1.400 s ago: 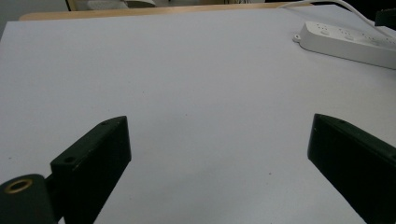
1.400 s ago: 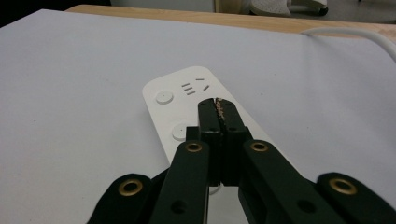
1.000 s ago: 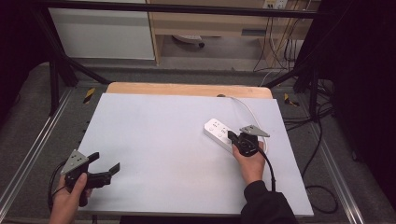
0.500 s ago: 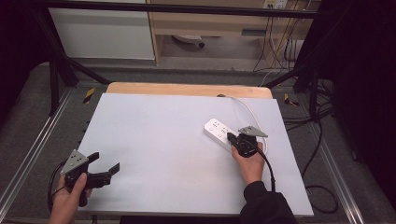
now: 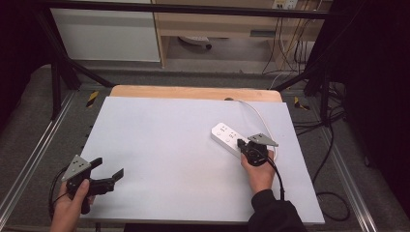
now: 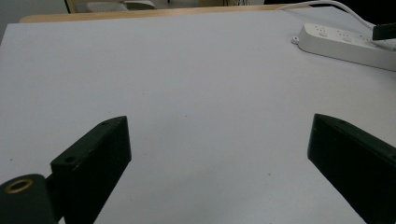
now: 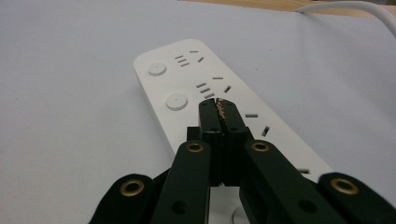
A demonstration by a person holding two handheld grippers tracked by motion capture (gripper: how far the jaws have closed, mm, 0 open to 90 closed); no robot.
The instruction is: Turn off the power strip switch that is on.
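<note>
Right gripper [image 7: 218, 105]: jaws pressed together with no gap, nothing between them, tips poised over the top face of the white power strip [image 7: 224, 100] near its second socket group; whether the tips actually touch the plastic cannot be told. In the high view the right gripper [image 5: 240, 143] sits at the near end of the power strip [image 5: 225, 134], held by the right hand [image 5: 259, 169] with a dark sleeve behind it. Left gripper [image 5: 109, 170]: jaws spread wide and holding nothing, held by the left hand [image 5: 72, 205] at the table's near left corner, well apart from the strip; in its own view the left gripper [image 6: 219, 140] frames bare table surface. The strip lies on the right half of the pale grey table [image 5: 164, 145], angled, with two round buttons and several socket groups on its face. A white cord [image 5: 256, 113] runs from the strip toward the far edge, where a wooden board [image 5: 193, 93] shows beyond the grey surface. Nothing stands between either gripper and the strip. Compared with half a second ago, both grippers and the strip sit in the same places; no visible change.
</note>
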